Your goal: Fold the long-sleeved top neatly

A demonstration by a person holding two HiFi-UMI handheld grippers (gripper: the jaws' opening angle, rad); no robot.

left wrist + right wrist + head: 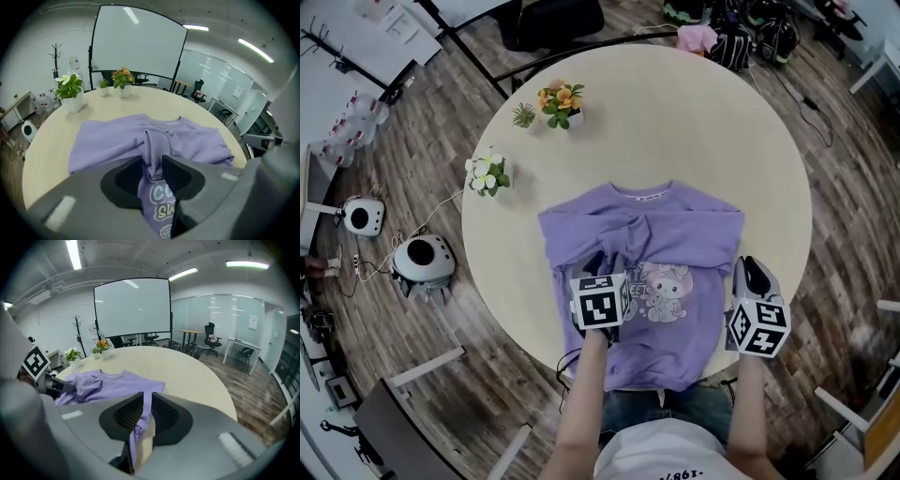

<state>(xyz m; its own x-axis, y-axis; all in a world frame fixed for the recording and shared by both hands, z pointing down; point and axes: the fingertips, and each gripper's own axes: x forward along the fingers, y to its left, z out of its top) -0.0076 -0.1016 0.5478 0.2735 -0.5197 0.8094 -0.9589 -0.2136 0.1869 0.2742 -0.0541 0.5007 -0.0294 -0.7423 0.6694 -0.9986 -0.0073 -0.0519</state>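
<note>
Right now the lilac long-sleeved cotton top [680,239] lies face up on the round beige table [694,112], collar away from me and hem at the near rim, so its long axis runs straight out from me. My left gripper [152,164] has its jaws clenched on the ribbed cuff [157,144], which lies over the chest print. My right gripper [146,406] pinches the garment's right edge. I judge it the nearer hand for folding that side leftward.
</note>
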